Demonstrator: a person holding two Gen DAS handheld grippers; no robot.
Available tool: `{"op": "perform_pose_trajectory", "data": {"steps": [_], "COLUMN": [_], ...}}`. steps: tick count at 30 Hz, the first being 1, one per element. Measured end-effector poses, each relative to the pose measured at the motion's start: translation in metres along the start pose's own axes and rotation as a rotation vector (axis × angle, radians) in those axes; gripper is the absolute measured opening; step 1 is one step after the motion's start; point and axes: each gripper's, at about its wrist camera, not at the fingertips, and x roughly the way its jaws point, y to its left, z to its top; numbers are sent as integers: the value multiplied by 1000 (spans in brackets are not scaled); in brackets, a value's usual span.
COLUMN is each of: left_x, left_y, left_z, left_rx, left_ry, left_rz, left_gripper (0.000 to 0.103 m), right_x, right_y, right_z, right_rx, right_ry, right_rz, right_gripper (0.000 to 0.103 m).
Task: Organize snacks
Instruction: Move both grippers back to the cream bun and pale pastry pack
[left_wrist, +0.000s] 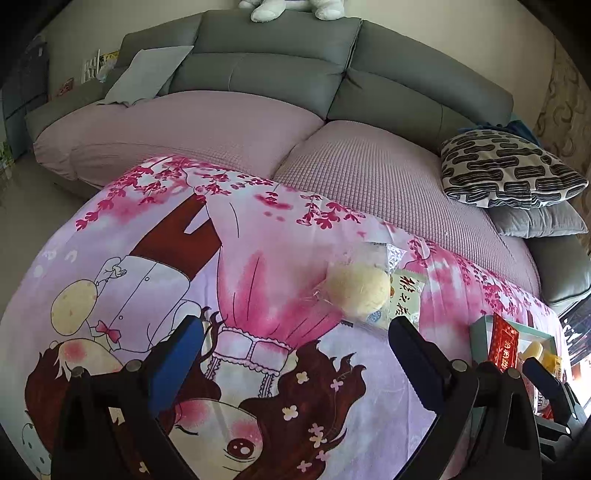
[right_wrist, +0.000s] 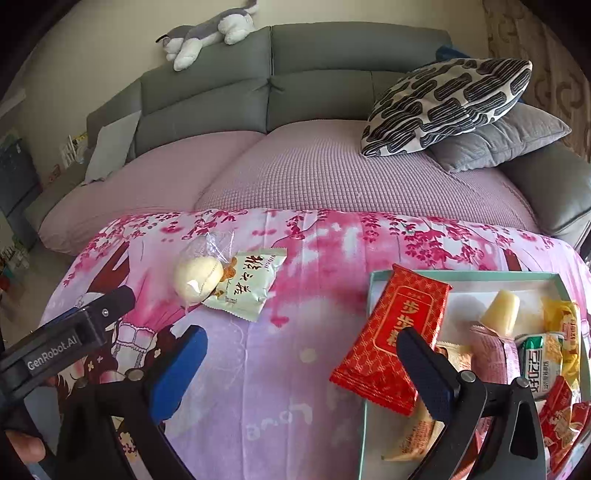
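Both grippers, left gripper (left_wrist: 295, 354) and right gripper (right_wrist: 299, 363), gaped wide, empty; we judged gathering half-done; next, bun (right_wrist: 198, 279) and green packet (right_wrist: 251, 286) needed carrying into the tray (right_wrist: 461, 276).

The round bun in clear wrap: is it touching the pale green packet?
Touching. The right wrist view shows the round bun resting against and overlapping the pale green packet.

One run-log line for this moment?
left gripper: open, empty | right gripper: open, empty | bun and green packet: on cloth | tray: part-filled
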Motion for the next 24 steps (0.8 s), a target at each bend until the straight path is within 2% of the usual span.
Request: {"op": "perform_pose_trajectory", "data": {"steps": [5, 9, 14, 24], "left_x": [17, 35, 56, 86], "left_y": [-6, -9, -22, -36], "left_z": [19, 35, 42, 42], "left_rx": [41, 19, 85, 119], "left_ry": [26, 65, 79, 87], "left_rz": [-41, -130, -92, -106], "left_gripper": [100, 100, 100, 100], "right_x": [22, 39, 62, 95], "right_y": [7, 12, 22, 24], "right_z": [11, 20, 27, 23], "right_rx": [-4, -2, -28, -28], "right_ry": [-1, -2, 4, 33], "right_rz": [-22, -14, -28, -30], "right_gripper": [103, 103, 103, 103]}}
